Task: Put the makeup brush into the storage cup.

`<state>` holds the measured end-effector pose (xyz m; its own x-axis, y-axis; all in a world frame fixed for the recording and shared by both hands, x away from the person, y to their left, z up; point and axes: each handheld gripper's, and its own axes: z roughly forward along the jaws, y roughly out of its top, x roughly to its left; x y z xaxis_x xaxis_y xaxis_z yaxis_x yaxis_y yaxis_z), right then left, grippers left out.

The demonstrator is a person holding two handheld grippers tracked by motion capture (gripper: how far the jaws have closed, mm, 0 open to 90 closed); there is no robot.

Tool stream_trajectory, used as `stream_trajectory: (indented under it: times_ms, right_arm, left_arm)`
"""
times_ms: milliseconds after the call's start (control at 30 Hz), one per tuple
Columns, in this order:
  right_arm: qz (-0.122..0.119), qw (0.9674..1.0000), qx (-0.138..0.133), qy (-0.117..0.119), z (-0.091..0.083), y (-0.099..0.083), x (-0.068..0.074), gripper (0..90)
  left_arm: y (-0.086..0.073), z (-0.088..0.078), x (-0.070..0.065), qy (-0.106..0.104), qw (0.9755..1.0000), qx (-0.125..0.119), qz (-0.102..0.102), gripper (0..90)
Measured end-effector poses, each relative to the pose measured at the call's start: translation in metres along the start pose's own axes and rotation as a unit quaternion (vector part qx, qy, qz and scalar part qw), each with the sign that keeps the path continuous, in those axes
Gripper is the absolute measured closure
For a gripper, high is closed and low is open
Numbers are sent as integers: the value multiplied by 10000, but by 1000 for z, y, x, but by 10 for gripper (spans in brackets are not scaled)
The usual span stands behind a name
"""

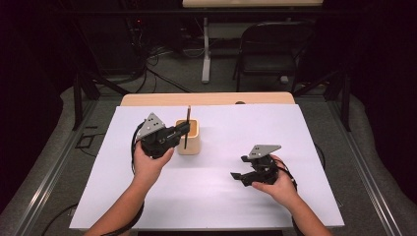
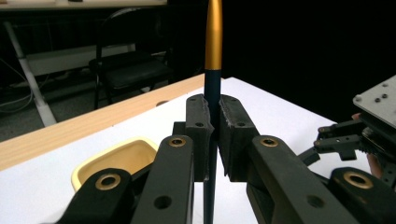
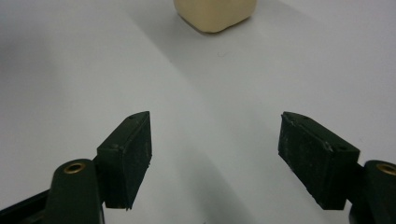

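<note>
Seen from the high view, the left gripper [image 1: 183, 131] is clamped on a slim dark pen [image 1: 187, 129] that stands upright, its long axis running straight up and down, right at the near-left edge of a cream cup [image 1: 189, 142] on the white table [image 1: 211, 196]. Whether the pen's lower tip hangs inside the cup's mouth or just in front of its wall cannot be told from this angle. The right gripper [image 1: 239, 177] rests low, well apart to the right, its jaws spread and holding nothing, so the left hand is clearly the nearer one to the cup. Next, in the left gripper view, the two black pads are pressed against the pen [image 2: 213, 84] from both sides; its gold upper part rises above them and its dark shaft runs down between them, vertical. The cup [image 2: 123, 158] lies just beside the gripper, low and to the left, its open mouth facing up. Finally, in the right gripper view, the right gripper [image 3: 215, 154] stands wide with bare table between its jaws, and the cup [image 3: 215, 14] sits farther ahead, near the top edge.
</note>
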<state>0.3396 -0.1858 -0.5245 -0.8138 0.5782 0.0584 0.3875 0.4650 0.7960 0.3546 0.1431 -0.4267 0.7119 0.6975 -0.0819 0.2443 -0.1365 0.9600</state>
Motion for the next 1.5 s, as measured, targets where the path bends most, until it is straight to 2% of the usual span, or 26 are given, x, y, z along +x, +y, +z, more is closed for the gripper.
stream_trajectory:
  times_ms: [67, 267, 733, 1067, 1467, 1500]
  right_arm:
    - [-9, 10000, -84, -21, -2, 0, 0, 256]
    - [181, 9993, -332, 37, -7, -1, 0, 256]
    - [318, 9989, -332, 93, -4, -8, -3, 256]
    - [346, 9987, -336, 134, -4, -9, -4, 256]
    - [412, 9984, -359, 162, -4, -12, -5, 257]
    - [405, 9984, -361, 164, -4, -12, -5, 257]
  left_arm:
    - [1, 1, 1, 45, 10000, -44, 6, 831]
    - [4, 6, 8, 87, 9999, -133, 27, 831]
    - [6, 23, 25, 261, 9995, -199, -42, 831]
    - [-3, 31, 37, 341, 9991, -229, -146, 831]
    - [-10, 39, 43, 375, 9989, -209, -183, 831]
    - [-10, 40, 43, 433, 9986, -226, -179, 831]
